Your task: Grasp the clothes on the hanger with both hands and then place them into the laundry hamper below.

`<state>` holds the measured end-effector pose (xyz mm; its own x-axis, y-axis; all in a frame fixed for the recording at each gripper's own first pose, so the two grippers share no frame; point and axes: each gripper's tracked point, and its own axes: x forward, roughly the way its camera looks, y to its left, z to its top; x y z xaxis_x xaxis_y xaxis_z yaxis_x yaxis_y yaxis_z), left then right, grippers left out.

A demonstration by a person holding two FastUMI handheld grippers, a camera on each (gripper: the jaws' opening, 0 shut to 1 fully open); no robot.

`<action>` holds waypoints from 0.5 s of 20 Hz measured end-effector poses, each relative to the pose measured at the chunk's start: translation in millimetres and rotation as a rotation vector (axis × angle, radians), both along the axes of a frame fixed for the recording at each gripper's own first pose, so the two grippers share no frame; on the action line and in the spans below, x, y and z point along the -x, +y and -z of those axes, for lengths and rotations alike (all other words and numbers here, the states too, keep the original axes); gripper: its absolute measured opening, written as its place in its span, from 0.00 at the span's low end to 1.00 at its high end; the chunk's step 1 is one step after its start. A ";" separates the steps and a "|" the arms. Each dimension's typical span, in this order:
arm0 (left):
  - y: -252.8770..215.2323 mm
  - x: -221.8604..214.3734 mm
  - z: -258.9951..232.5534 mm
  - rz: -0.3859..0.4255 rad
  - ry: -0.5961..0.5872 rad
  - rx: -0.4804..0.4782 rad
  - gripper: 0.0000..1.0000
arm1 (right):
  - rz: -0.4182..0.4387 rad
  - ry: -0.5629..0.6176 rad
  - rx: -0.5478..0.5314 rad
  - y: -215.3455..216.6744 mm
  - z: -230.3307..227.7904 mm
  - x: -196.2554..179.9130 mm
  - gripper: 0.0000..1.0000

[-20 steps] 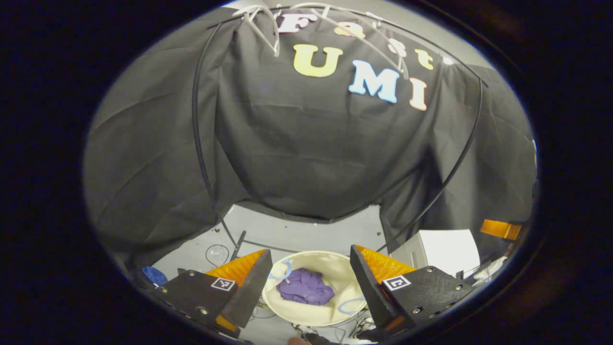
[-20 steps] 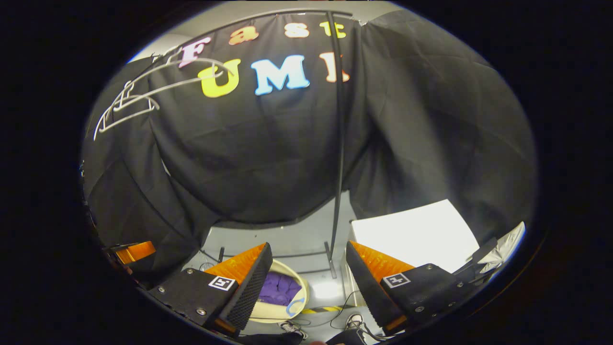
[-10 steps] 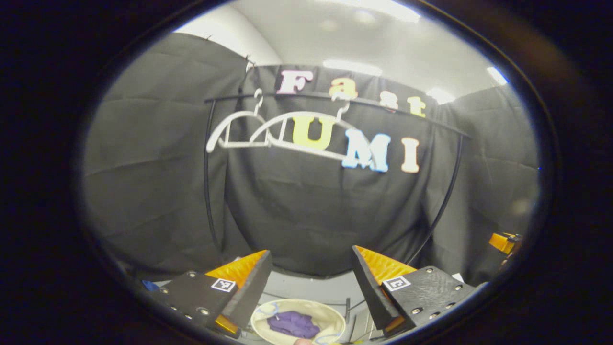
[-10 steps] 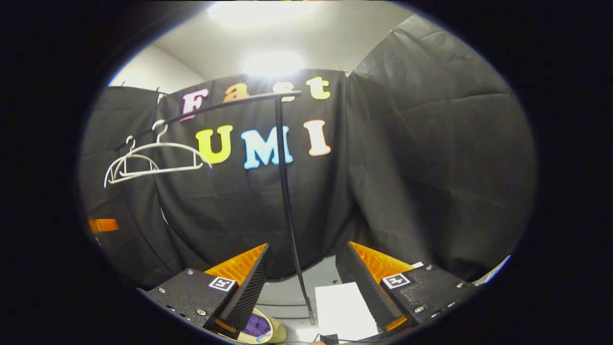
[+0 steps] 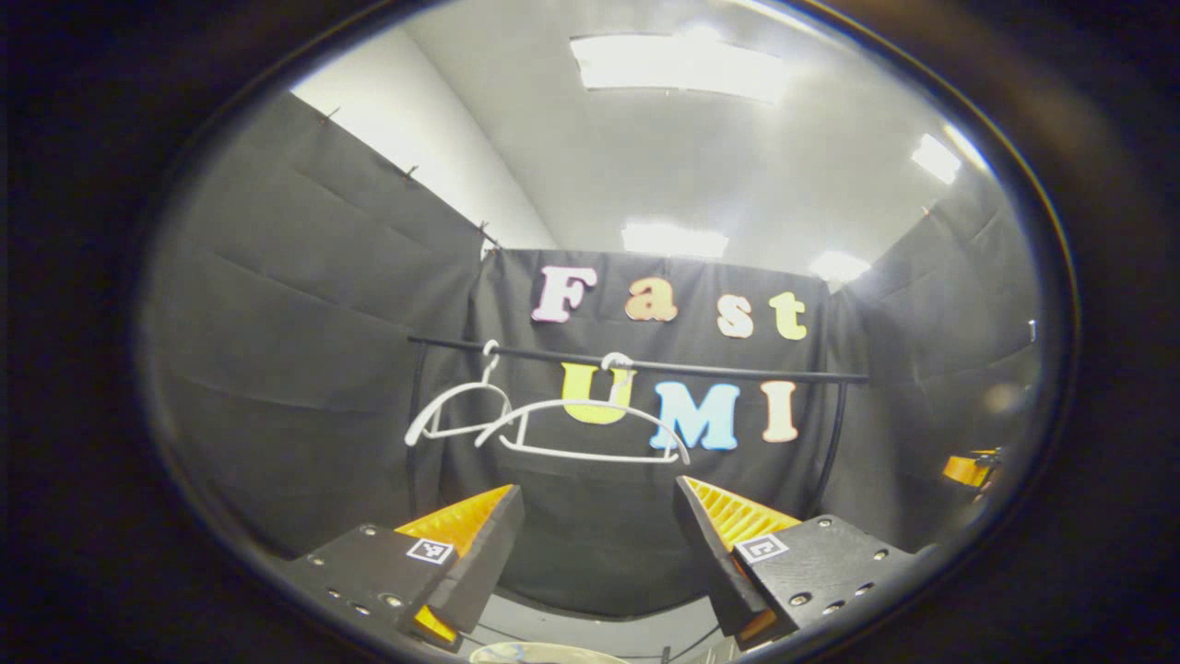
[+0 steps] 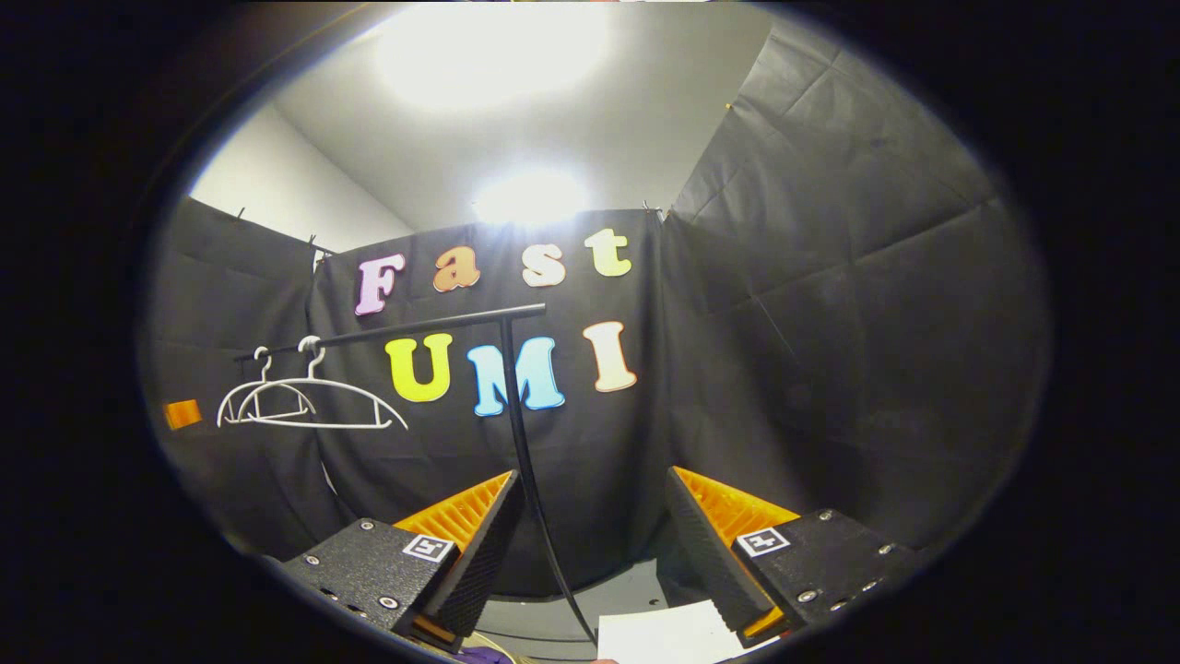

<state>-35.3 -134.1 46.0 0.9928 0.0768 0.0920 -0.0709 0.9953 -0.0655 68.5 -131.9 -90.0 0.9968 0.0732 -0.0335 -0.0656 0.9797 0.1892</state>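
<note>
Both cameras have tipped upward over the last second: the hamper and purple cloth that sat low between the fingers have slid to the bottom edge, and ceiling now takes the top of each frame.

In the left gripper view, the left gripper (image 5: 595,544) at bottom centre stands wide open and holds nothing. Above it, mid-frame, two white hangers (image 5: 544,426) hang bare on a dark rail (image 5: 737,371). A sliver of the hamper (image 5: 535,653) rim shows at the very bottom. The other gripper (image 5: 968,468) peeks in at the right edge. Ceiling lights (image 5: 678,66) glare at top.

In the right gripper view, the right gripper (image 6: 590,544) at bottom centre is likewise spread apart and empty. The hangers sit at left middle, the rail post (image 6: 521,443) runs down the centre, and a scrap of purple clothes (image 6: 479,655) lies at the bottom edge beside a white sheet (image 6: 664,636).

Judging by bare hangers and cloth down low, the task looks finished. Grey floor (image 6: 562,613), black cloth walls.
</note>
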 end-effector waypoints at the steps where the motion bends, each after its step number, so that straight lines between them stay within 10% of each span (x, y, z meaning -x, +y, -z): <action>1: 5.5 3.2 -7.5 -0.014 -0.013 -0.007 0.99 | 0.002 -0.022 0.007 -2.3 -4.4 -1.0 0.91; 10: 60.3 0.1 2.8 0.031 0.059 -0.010 0.96 | 0.034 -0.071 0.107 19.9 -15.0 -20.3 0.95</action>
